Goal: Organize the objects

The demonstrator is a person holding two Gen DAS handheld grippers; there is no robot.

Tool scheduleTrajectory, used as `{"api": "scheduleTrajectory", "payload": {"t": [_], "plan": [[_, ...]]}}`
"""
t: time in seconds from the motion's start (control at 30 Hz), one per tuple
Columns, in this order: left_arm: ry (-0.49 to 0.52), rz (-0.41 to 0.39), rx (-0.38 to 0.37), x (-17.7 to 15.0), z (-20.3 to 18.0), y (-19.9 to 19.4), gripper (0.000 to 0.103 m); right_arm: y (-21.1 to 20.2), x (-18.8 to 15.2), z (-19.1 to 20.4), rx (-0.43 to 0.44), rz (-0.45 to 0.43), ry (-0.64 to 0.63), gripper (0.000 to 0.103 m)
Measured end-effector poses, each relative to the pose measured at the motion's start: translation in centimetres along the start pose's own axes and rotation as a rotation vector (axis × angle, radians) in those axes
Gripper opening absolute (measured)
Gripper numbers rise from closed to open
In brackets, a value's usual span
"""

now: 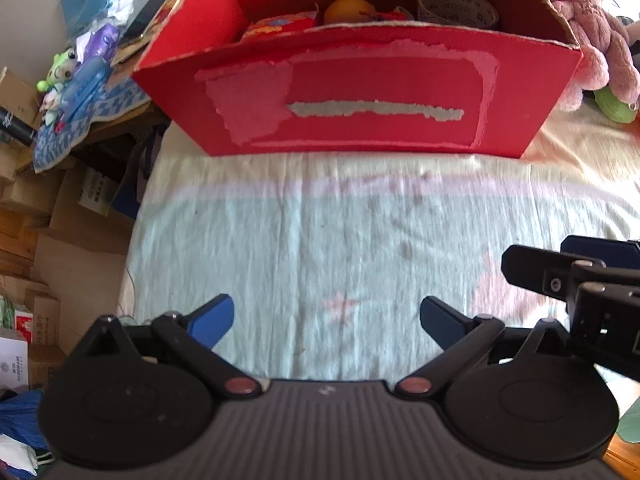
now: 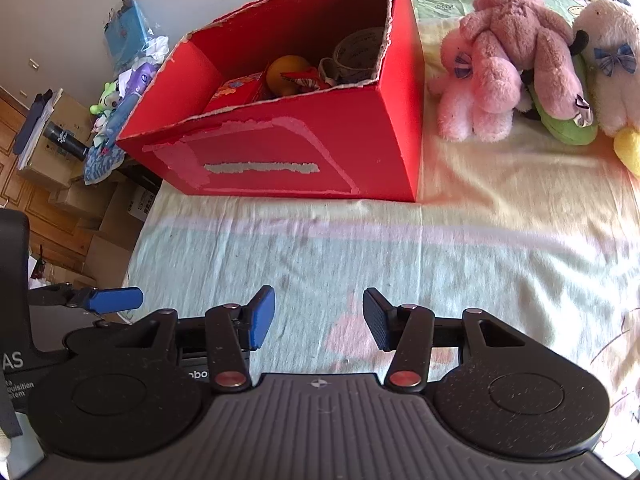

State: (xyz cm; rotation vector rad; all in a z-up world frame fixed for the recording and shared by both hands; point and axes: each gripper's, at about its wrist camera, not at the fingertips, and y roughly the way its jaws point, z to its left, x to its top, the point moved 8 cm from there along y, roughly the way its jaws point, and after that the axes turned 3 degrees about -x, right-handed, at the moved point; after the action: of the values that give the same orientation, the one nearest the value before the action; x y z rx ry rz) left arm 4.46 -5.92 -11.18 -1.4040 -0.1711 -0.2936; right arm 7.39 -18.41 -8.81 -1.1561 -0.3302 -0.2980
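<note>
The bed cover [image 2: 460,264], pale with faded green and pink patches, fills most of what I see from both of my tongs, and on it, at the far side from me, stands the red cardboard box [image 2: 288,152] with its top torn open and its front face scuffed where a label was ripped away. To the right of the box, just beside its corner, lies a heap of plush toys: a pink plush toy [image 2: 516,40] draped over a paler pink one [image 2: 476,96], a white plush toy [image 2: 612,60] with a blue bow, and a green one [image 2: 560,120] wedged under them. Off the left edge of the bed is a cluttered side table [image 1: 80,92] with small figures and packets, and cardboard cartons [image 1: 40,200] stacked below it. Inside the box I can make out a roll of tape [image 1: 456,8] at the right, an orange [image 1: 348,10] near the middle, and a red packet [image 1: 280,26] to its left, all resting against the front wall. My left tongs [image 1: 326,320] hang low over the cover, well short of the box, fingers spread wide and holding nothing. My right tongs [image 2: 318,316] hover alongside, likewise empty, their blue pads [image 2: 260,316] parted but noticeably less far than the left pair.
</note>
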Motion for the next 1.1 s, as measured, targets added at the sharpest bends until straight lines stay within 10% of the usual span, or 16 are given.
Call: {"api": "scheduleTrajectory", "payload": {"t": [1.1], "plan": [[0.148,-0.286,-0.074,14.2,3.9,-5.3,0.101,-2.7,12.1,3.2,-0.067,-0.286,0.108,0.052]]}}
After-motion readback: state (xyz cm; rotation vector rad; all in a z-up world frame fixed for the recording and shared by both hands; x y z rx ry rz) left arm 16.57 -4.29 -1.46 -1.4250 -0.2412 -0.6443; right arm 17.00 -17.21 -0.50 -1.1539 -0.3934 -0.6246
